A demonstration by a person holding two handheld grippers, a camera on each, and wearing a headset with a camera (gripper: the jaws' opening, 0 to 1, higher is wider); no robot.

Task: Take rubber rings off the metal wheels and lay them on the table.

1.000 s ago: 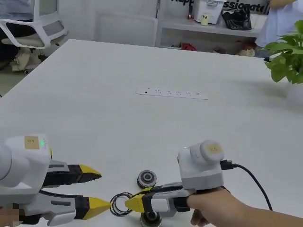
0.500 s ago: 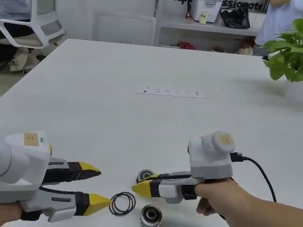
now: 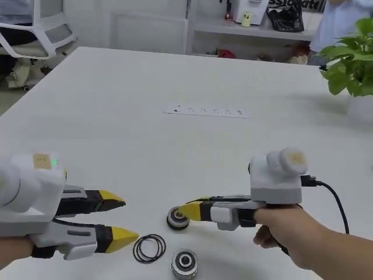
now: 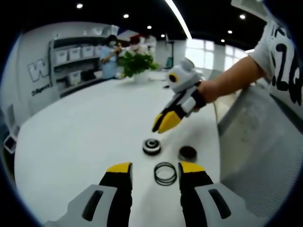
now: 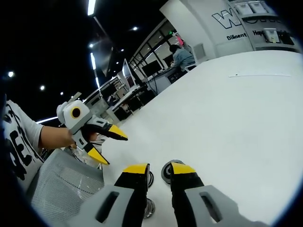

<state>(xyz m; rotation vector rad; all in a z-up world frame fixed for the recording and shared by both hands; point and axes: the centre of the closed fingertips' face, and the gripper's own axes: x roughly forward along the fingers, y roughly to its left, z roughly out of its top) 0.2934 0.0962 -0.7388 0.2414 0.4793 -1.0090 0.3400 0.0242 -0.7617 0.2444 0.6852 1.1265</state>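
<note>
Since one second ago the right gripper (image 3: 187, 211) has left the rubber rings (image 3: 149, 248), where its tips were. It has drawn back and to the right, and its tips are now just beside the far wheel (image 3: 178, 217). Rings and both wheels lie where they lay before, and the left gripper (image 3: 119, 219) has kept its place at the near left.

A few thin black rings lie flat and overlapped on the white surface (image 3: 175, 146), free of any wheel. They are just ahead of the left gripper's tips, a little to the left of the far wheel and of the near wheel (image 3: 185, 263). From the head view the far wheel has a dark rim, while the near wheel looks like bare metal with a dark centre. The wheels are apart from each other and from the rings.

Left jaws stand wide open and hold nothing; in the left gripper view the rings (image 4: 165, 173) appear in the gap just ahead of them. Right jaws are parted only a little and are empty. In the right gripper view the far wheel (image 5: 165, 172) is seen through the narrow gap. Whether the tips touch this wheel I cannot tell; in the left gripper view the right gripper (image 4: 163, 124) seems raised over it.

Further back a power strip (image 3: 207, 111) lies on the surface, and a plant (image 3: 349, 64) stands at the far right.
</note>
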